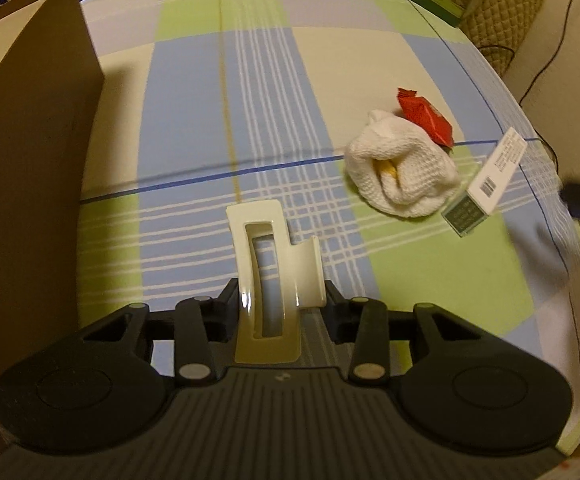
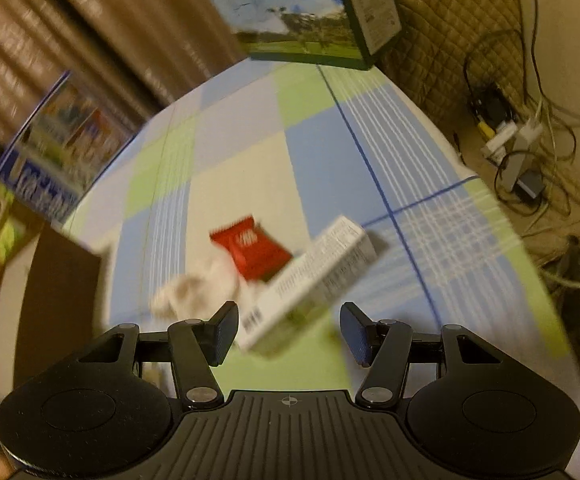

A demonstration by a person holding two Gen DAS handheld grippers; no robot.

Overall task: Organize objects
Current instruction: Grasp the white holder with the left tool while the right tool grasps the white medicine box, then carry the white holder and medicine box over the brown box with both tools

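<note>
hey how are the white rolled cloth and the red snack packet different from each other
The white rolled cloth is soft, knitted and bundled into a rounded lump; the red snack packet is smooth, flat-sided and has a crimped edge. The cloth is plain white with something yellow tucked in its fold; the packet is red with white print. The cloth looks bulkier than the packet. Both lie next to each other on the checked tablecloth, held by neither claw.
</note>
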